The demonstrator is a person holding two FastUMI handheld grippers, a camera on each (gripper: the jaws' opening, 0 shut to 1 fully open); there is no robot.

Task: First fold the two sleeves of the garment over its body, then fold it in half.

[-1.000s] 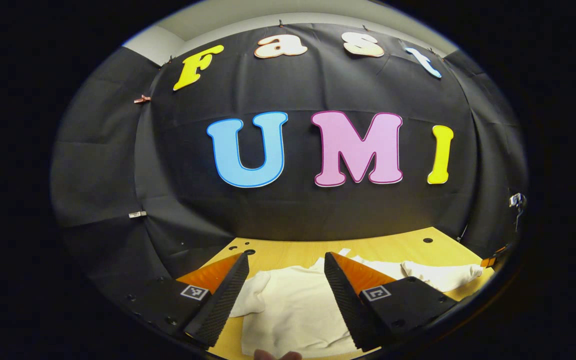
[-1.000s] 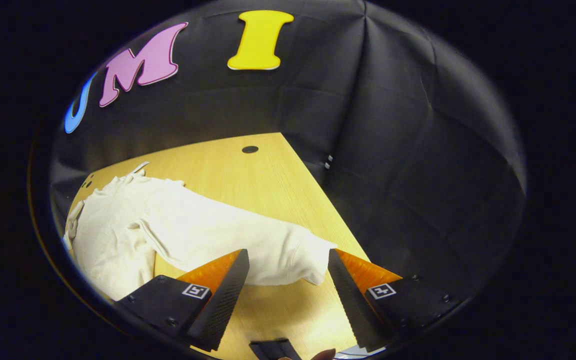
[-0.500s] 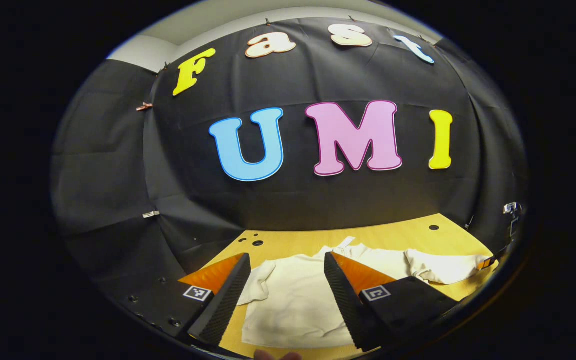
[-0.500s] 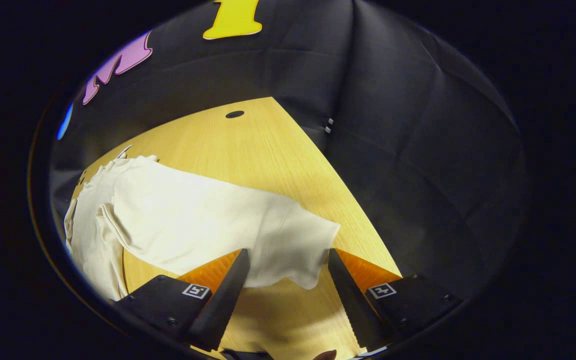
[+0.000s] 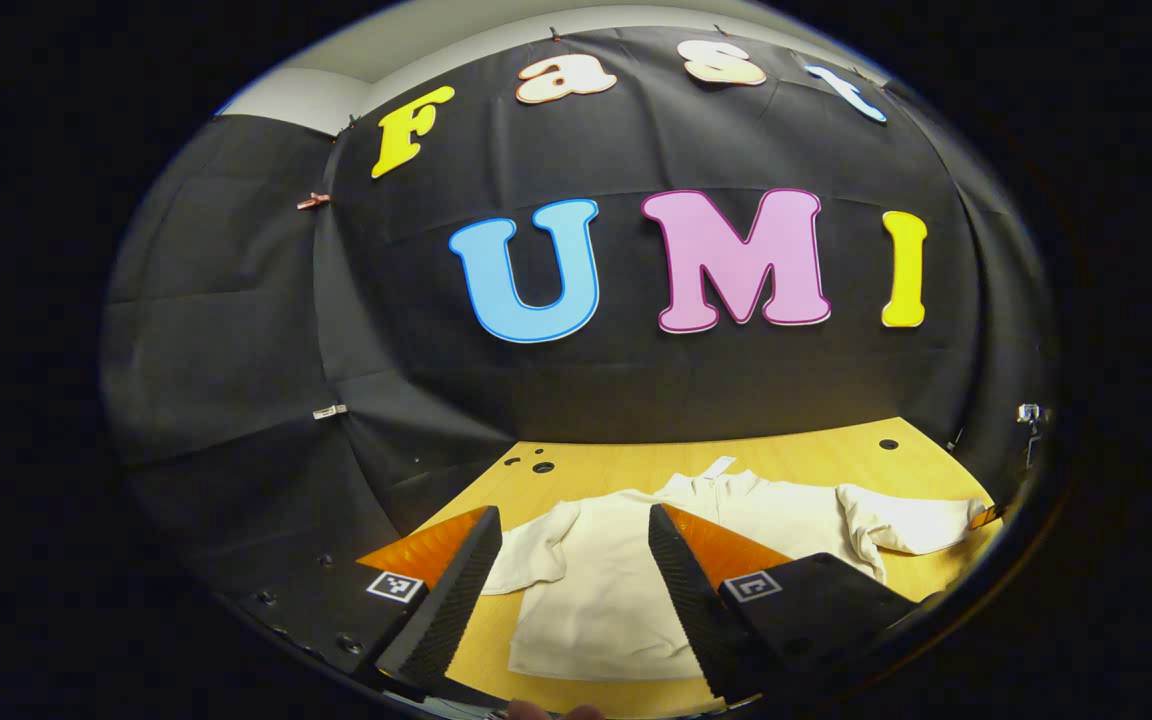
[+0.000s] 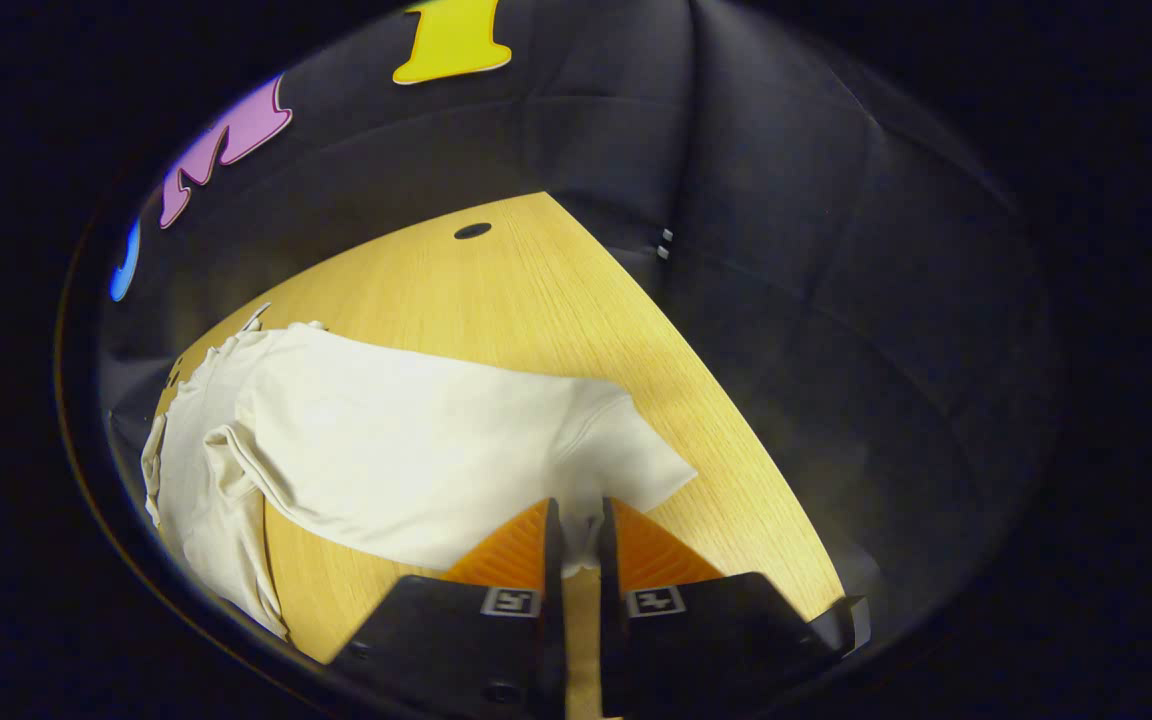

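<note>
A cream long-sleeved garment (image 5: pixel 596 590) lies spread on the wooden table (image 5: pixel 636 465), its short-looking left sleeve (image 5: pixel 536 545) and its right sleeve (image 5: pixel 911 522) both stretched outward. My left gripper (image 5: pixel 568 585) hovers open above the garment's body, nothing between its fingers. In the right gripper view the right sleeve (image 6: pixel 416 440) runs across the table towards me, and my right gripper (image 6: pixel 576 545) is shut on the sleeve's cuff edge, cloth pinched between both fingers.
The yellow wooden table (image 6: pixel 556 290) has small dark holes near its far edge (image 6: pixel 472 231). Black cloth walls close in on all sides. A small metal clip (image 5: pixel 1028 412) hangs at the right.
My right gripper has closed from wide open onto the end of the right sleeve. The left gripper has drifted slightly back and left, staying open.
</note>
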